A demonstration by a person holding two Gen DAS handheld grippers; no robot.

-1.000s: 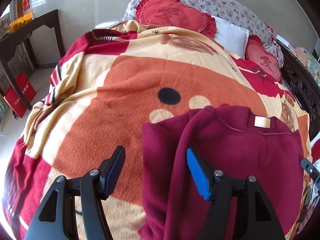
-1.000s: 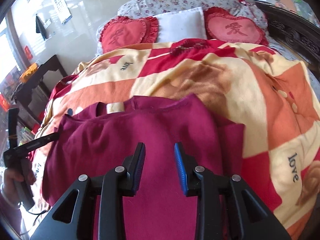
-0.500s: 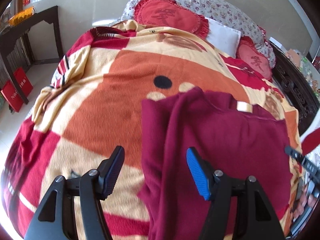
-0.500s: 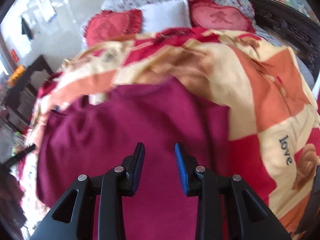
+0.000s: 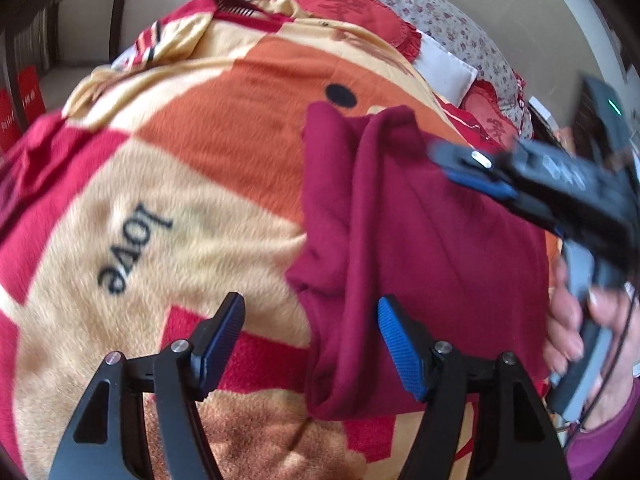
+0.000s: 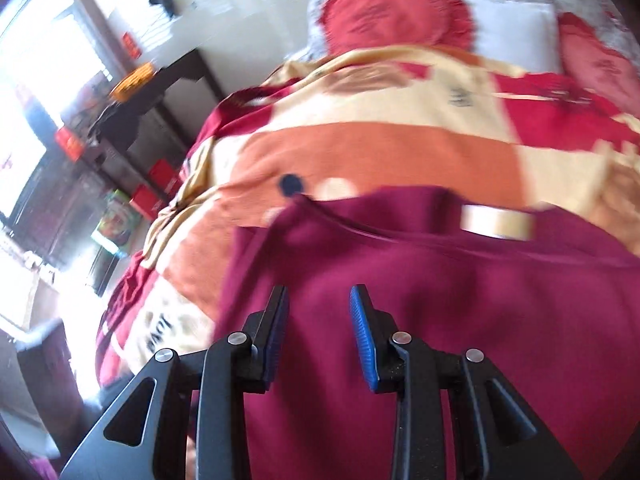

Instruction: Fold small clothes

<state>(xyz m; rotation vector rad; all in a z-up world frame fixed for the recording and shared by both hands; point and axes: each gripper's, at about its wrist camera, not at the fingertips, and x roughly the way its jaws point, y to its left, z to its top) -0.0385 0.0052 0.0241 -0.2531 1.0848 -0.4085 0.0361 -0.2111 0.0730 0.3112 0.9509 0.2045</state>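
My left gripper hangs with its jaws spread wide, nothing between them; the left edge of the maroon sweater lies below the gap, toward the right finger. The sweater lies on the patterned blanket, filling my left view from about 1 to 5 o'clock, its left side folded over in a long ridge.

Only the left view shows my other tool from outside: the right gripper reaches in from 3 o'clock above the sweater's top, with my right hand wrapped round its handle at 4 o'clock. It is blurred there, so that view does not tell how its jaws stand. The word "love" on the blanket at 9 o'clock also reads clearly only here.

The right view settles it: the right gripper has its jaws a little apart, holding nothing, above the sweater. That view alone shows the pale neck label at 2 o'clock, and a dark side table at 10 o'clock. Red cushions sit at 12 o'clock.
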